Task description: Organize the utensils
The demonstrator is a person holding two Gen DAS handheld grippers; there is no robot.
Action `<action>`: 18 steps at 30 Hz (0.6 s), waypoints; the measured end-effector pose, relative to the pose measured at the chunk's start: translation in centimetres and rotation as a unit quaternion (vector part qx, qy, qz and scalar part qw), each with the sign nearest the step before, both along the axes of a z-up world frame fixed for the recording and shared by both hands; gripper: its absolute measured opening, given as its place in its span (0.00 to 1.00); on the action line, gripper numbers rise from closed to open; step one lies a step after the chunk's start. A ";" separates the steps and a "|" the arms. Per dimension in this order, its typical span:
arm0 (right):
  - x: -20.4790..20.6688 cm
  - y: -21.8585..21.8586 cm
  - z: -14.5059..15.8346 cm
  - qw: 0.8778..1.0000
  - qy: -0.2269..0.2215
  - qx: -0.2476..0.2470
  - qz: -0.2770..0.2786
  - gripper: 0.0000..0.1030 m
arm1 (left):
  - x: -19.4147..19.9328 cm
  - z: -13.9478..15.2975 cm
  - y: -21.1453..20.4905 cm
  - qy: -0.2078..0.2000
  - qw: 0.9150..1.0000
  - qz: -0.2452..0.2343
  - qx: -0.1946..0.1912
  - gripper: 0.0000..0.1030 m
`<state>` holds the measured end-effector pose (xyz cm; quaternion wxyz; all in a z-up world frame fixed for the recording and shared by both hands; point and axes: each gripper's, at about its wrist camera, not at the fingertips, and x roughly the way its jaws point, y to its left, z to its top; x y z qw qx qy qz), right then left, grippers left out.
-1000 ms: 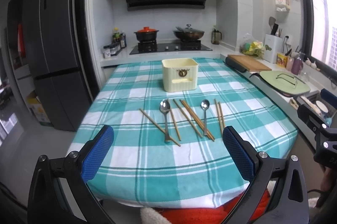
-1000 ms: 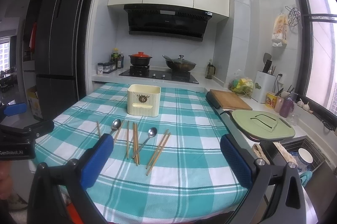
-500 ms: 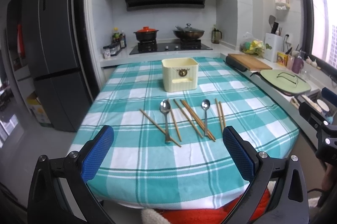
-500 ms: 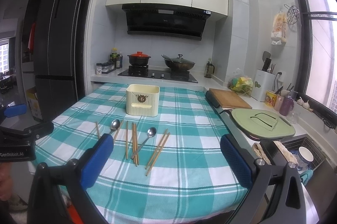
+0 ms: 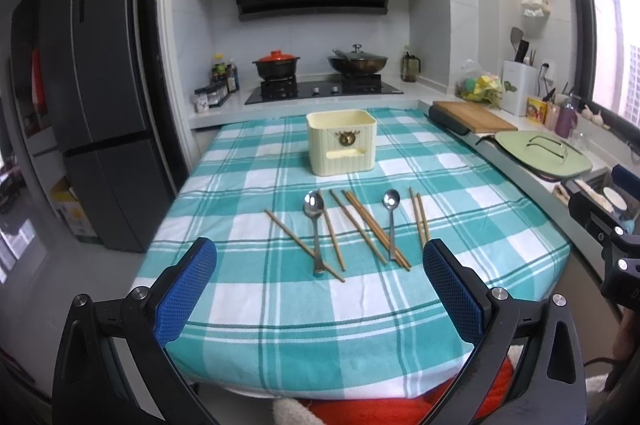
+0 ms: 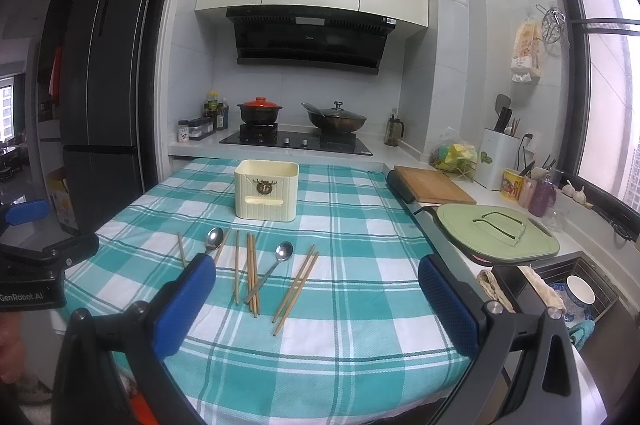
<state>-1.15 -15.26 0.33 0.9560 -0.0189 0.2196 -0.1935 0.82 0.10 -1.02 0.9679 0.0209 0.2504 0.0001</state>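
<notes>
I am hovering both the left gripper (image 5: 320, 285) and right gripper (image 6: 316, 289) spread and empty, sizing up the chopsticks (image 5: 370, 225) and spoons (image 5: 314, 211) before carrying one to the cream holder (image 5: 342, 141) at twelve o'clock on the bench (image 5: 280, 325).

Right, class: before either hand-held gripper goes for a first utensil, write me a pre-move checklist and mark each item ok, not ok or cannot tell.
1. Left hand-held gripper open and holding nothing: ok.
2. Right hand-held gripper open and holding nothing: ok.
3. Cream holder box upright, open top facing up: ok.
4. Holder box empty inside: cannot tell, its interior is hidden.
5. Right spoon free to lift alone: not ok, its handle crosses the chopsticks.
6. Left spoon free to lift alone: not ok, its handle crosses a chopstick near its end.
</notes>
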 end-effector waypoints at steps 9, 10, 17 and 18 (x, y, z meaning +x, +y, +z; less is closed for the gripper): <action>0.7 -0.2 -0.6 1.000 0.008 0.003 -0.001 1.00 | 1.3 -0.4 -0.1 0.014 1.000 -0.001 0.004 1.00; 0.8 -0.4 -0.7 1.000 0.010 0.004 -0.001 1.00 | 1.5 -0.5 -0.1 0.016 1.000 -0.001 0.005 1.00; 1.5 -1.4 -1.3 0.999 0.028 0.017 -0.012 1.00 | 2.5 -1.0 0.1 0.034 0.999 -0.001 0.004 1.00; 1.5 -1.6 -1.3 0.999 0.029 0.018 -0.014 1.00 | 2.6 -1.1 0.1 0.037 0.999 -0.001 0.004 1.00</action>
